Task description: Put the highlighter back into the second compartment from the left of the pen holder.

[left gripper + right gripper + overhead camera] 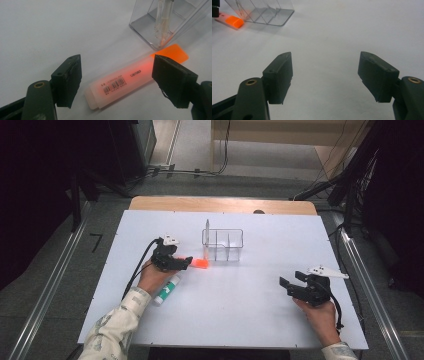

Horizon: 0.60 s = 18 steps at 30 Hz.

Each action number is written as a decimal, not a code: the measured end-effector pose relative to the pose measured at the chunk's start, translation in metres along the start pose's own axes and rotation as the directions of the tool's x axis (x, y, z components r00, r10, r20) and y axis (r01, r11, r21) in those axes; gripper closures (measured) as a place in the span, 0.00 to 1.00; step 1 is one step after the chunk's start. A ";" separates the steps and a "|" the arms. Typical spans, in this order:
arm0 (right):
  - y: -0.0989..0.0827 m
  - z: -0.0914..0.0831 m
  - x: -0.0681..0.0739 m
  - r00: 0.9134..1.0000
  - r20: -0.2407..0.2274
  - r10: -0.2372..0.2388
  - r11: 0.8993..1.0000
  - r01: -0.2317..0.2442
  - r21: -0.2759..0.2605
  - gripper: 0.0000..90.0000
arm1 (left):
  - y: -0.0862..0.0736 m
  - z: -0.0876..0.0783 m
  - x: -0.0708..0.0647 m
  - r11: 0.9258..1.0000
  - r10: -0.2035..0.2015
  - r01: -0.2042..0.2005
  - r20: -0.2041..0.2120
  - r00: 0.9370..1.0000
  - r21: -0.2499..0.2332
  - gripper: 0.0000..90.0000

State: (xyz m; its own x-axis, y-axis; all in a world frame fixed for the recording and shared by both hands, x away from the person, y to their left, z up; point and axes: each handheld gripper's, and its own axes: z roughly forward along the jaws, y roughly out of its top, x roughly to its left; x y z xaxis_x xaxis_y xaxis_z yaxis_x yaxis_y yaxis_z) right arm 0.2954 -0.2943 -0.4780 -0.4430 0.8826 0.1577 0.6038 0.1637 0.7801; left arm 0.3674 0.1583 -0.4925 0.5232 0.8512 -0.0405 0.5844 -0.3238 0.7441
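Note:
An orange highlighter (120,82) with a frosted body and an orange cap lies flat on the white table (250,310), just left of a clear plastic organizer (223,244). My left gripper (116,67) is open and straddles the highlighter. One jaw stands beside its butt end and the other near the cap, and neither pad presses on it. From above, the left gripper (187,262) points right at the highlighter (200,263). My right gripper (291,280) rests open near the table's right front with nothing between its jaws (324,65).
The organizer (170,22) has several compartments, and a thin clear upright piece (162,17) stands in one. A white tube with a green end (167,290) lies by the left hand. Wooden table edge (225,204) at the back, floor rails at both sides.

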 end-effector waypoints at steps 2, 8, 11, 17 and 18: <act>0.000 0.000 0.000 1.000 -0.001 -0.001 1.000 0.001 0.001 0.30 | 0.000 0.001 0.001 1.000 0.004 -0.004 0.006 1.000 0.003 0.28; 0.000 0.000 0.000 1.000 -0.001 0.000 1.000 0.000 0.002 0.30 | -0.001 0.002 0.001 1.000 0.022 -0.022 0.037 0.999 0.011 0.29; 0.000 0.001 0.001 1.000 -0.005 0.000 1.000 0.000 0.004 0.30 | -0.001 0.004 0.003 1.000 0.026 -0.027 0.048 0.999 0.013 0.30; 0.000 0.001 0.000 1.000 -0.005 0.002 1.000 -0.002 0.005 0.30 | 0.003 0.006 0.005 0.998 0.053 -0.054 0.074 0.996 0.022 0.31; 0.000 0.001 0.000 1.000 -0.005 0.003 1.000 -0.003 0.005 0.30 | 0.004 0.006 0.005 0.998 0.058 -0.060 0.080 0.995 0.023 0.31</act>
State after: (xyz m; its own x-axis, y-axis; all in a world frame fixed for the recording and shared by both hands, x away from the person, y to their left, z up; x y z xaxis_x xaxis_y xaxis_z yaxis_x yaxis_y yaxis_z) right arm 0.2955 -0.2939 -0.4784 -0.4449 0.8806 0.1629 0.6085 0.1638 0.7765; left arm 0.3760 0.1587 -0.4937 0.6038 0.7955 -0.0506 0.5663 -0.3834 0.7296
